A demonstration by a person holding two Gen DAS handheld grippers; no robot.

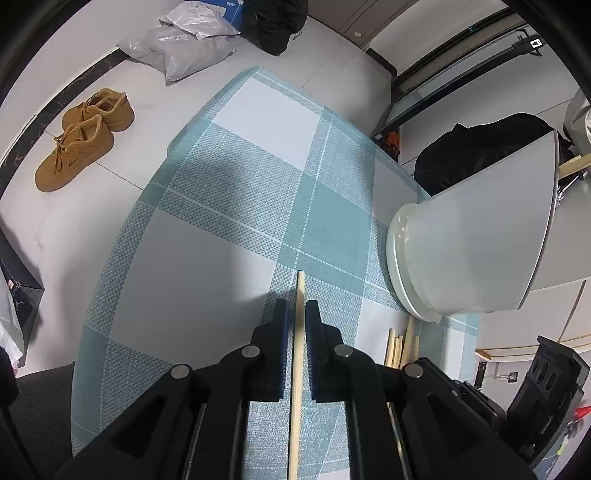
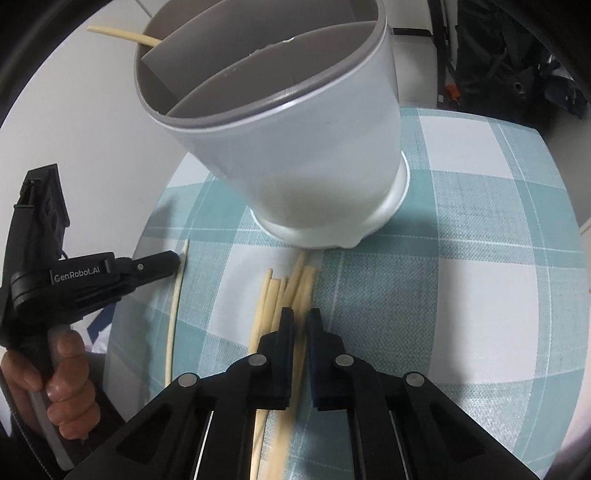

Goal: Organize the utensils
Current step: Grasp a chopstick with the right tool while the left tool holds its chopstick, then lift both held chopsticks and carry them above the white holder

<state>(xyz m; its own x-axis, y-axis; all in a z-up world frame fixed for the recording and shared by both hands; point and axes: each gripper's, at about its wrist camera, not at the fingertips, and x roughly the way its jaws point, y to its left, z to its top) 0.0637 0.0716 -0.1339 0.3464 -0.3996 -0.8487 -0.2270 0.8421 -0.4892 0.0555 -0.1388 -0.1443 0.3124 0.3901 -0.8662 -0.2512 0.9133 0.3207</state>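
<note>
In the left wrist view my left gripper (image 1: 296, 306) is shut on a single pale wooden chopstick (image 1: 298, 350) that lies along the checked tablecloth (image 1: 229, 184). The right wrist view shows that same left gripper (image 2: 175, 262) from the side, with its chopstick (image 2: 175, 295) near the table's edge. My right gripper (image 2: 300, 314) is shut on one chopstick (image 2: 297, 354) of a loose pile (image 2: 271, 295) lying just in front of the white utensil holder (image 2: 295, 155). The holder has grey dividers, and one chopstick (image 2: 122, 35) sticks out of it.
The holder (image 1: 472, 236) stands at the table's right edge, with the loose chopsticks (image 1: 400, 343) below it. A hand (image 2: 62, 376) grips the left tool's handle. On the floor are tan shoes (image 1: 85, 140), plastic bags (image 1: 184, 48) and a black backpack (image 1: 480, 147).
</note>
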